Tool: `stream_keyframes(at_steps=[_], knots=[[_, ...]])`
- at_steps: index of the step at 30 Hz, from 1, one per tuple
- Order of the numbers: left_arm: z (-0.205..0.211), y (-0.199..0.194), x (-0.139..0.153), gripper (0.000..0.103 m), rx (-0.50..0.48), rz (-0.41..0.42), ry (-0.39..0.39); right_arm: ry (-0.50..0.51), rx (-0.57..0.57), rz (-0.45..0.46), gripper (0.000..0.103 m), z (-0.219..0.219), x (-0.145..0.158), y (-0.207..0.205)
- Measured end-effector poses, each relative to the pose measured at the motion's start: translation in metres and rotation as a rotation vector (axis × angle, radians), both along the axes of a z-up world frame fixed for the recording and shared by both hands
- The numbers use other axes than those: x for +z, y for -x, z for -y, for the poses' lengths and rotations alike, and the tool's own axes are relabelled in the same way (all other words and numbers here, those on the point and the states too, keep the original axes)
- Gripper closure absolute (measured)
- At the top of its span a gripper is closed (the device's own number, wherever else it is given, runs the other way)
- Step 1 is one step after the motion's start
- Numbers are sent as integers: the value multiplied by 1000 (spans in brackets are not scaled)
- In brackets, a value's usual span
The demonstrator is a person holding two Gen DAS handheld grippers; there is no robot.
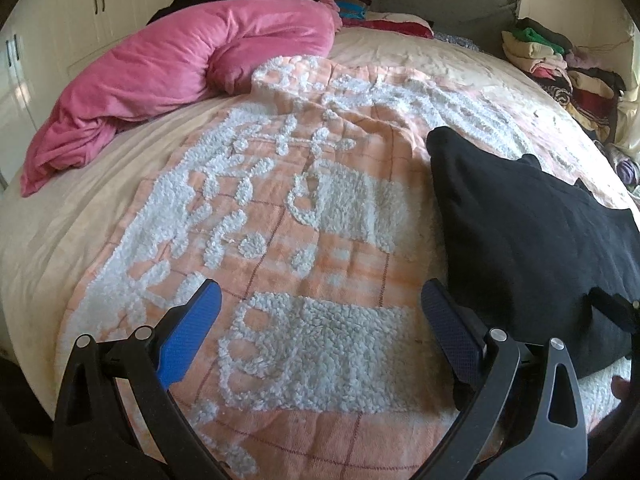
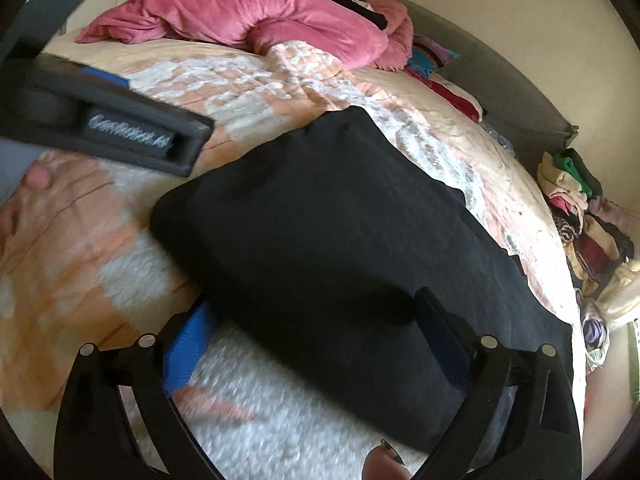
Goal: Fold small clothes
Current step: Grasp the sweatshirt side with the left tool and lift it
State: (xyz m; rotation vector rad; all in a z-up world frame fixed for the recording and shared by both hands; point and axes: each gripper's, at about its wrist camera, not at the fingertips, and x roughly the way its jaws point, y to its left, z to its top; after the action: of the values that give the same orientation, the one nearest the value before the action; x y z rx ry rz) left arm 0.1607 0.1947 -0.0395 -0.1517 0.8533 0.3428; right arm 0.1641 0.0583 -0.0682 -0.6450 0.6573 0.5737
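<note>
A black garment lies folded flat on a bed's peach-and-white tufted blanket, a plain dark slab of soft knit with rounded corners and no visible print. In the right wrist view its long axis runs from the near edge of the bed up and away toward the grey headboard, the far short end pointing at a heap of pink bedding; a thin second layer shows along its right edge.

The right hand-held gripper stands released — its blue-padded fingers spread wide, one on either side of the garment's near end, the cloth lying between them; whether the pads touch it cannot be told. The left hand-held gripper is likewise spread open with nothing between its jaws, hovering over bare blanket just to the left of the garment, its right finger close to the cloth's edge. In the right wrist view the left tool's dark body crosses the upper left, blurred.

A stack of folded clothes sits at the far right side of the bed, well apart from the black piece, and white cupboards line the wall behind
</note>
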Motion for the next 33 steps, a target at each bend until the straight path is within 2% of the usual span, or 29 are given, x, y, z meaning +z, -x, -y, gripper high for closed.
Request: stream_keyframes(at_steps=[6,7,8,9,10,12,14,17,20,25,29,30,31,32,33], knots=[[-4,-7,-3,9,-3,-8,36,5,-17,55,10,-12,-1,-8],[-5,-9,-4,9,-5,-9,49,-2,-23,75,16,-12,0,-8],[-6,-11,-3,9,-8,-10,66,-12,-27,83,33,-10,2,-8],[-7,-13,-2,9,-10,-6,79,-29,-29,84,42,-8,4,-7],[-8,-16,0,9,-9,1,96,-57,-31,84,46,-4,7,-6],[-10,-22,4,9,-15,12,138,-101,-28,82,71,2,13,-4],[-11,-29,12,9,-26,30,205,-140,-27,84,79,9,19,-2],[-6,-41,24,9,-70,65,335,-175,-31,96,81,19,27,0],[2,-61,28,9,-128,60,492,-208,-35,105,82,30,34,2],[34,-89,26,9,-162,-40,515,-256,-47,121,83,49,46,5],[59,-91,33,10,-200,-13,548,-308,-66,131,83,70,55,10],[63,-90,35,15,-212,-3,548,-320,-72,133,83,76,57,11],[71,-89,38,32,-230,7,550,-330,-78,136,83,81,59,13],[77,-91,41,43,-242,8,551,-343,-86,139,84,88,61,14],[87,-92,45,63,-262,12,550,-353,-94,142,84,94,63,15]])
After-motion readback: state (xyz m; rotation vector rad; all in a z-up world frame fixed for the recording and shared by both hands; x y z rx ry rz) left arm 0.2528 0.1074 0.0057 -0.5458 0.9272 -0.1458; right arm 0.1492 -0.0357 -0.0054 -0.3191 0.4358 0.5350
